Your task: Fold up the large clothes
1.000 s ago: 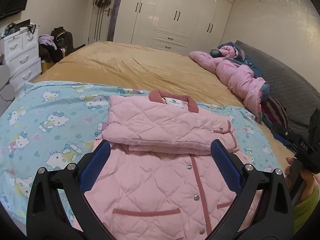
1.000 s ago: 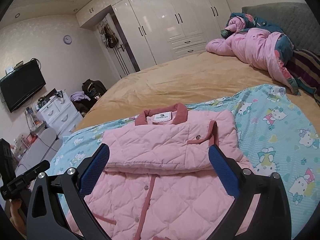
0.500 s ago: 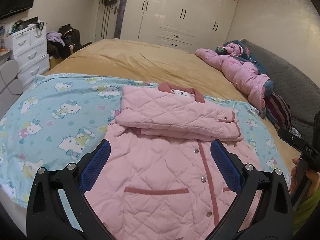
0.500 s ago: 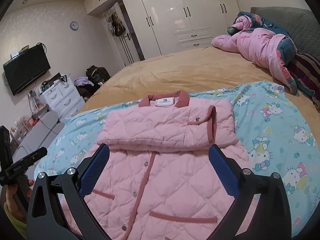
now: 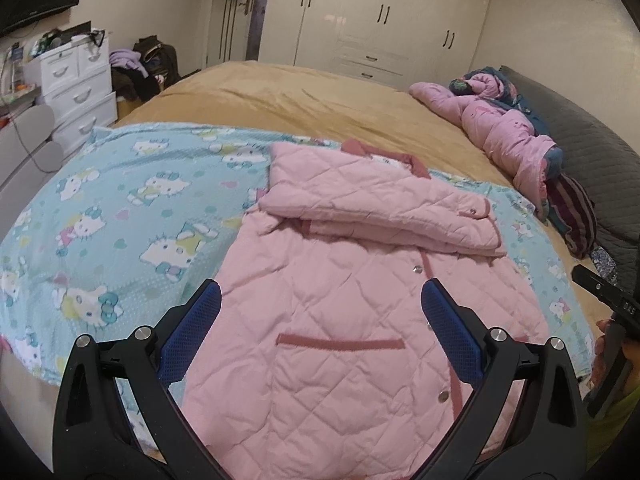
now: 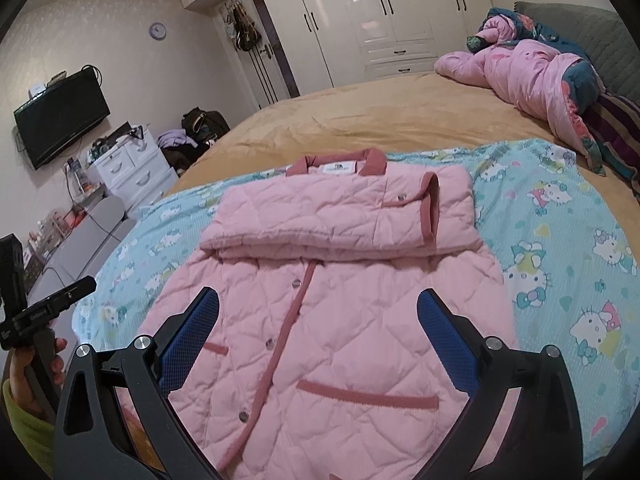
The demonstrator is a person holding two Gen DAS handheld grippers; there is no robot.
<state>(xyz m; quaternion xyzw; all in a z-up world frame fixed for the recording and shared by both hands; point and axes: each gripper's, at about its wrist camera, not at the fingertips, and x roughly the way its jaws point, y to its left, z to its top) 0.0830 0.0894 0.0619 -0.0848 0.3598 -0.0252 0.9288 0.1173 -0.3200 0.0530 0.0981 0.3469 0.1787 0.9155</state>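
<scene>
A pink quilted jacket (image 5: 352, 320) lies front up on a light blue cartoon-cat sheet (image 5: 120, 208) on the bed. Its sleeves are folded across the chest in a thick band (image 5: 380, 208) below the dark pink collar (image 6: 340, 160). My left gripper (image 5: 320, 336) is open and empty, above the jacket's lower left part near the hem. My right gripper (image 6: 318, 336) is open and empty, above the jacket (image 6: 328, 320) near its lower right pocket. Each gripper shows at the edge of the other's view: the right one (image 5: 608, 304) and the left one (image 6: 40, 312).
A crumpled pink duvet (image 5: 504, 132) and grey pillows (image 5: 592, 160) lie at the head of the bed. The tan bedspread (image 5: 300, 100) stretches behind the sheet. A white drawer unit (image 5: 76, 84) stands beside the bed, white wardrobes (image 5: 380, 16) behind, a wall TV (image 6: 60, 116).
Both grippers have pulled back toward the jacket's hem, so more of the lower jacket and its pockets shows. The jacket has not moved. Both grippers stay open.
</scene>
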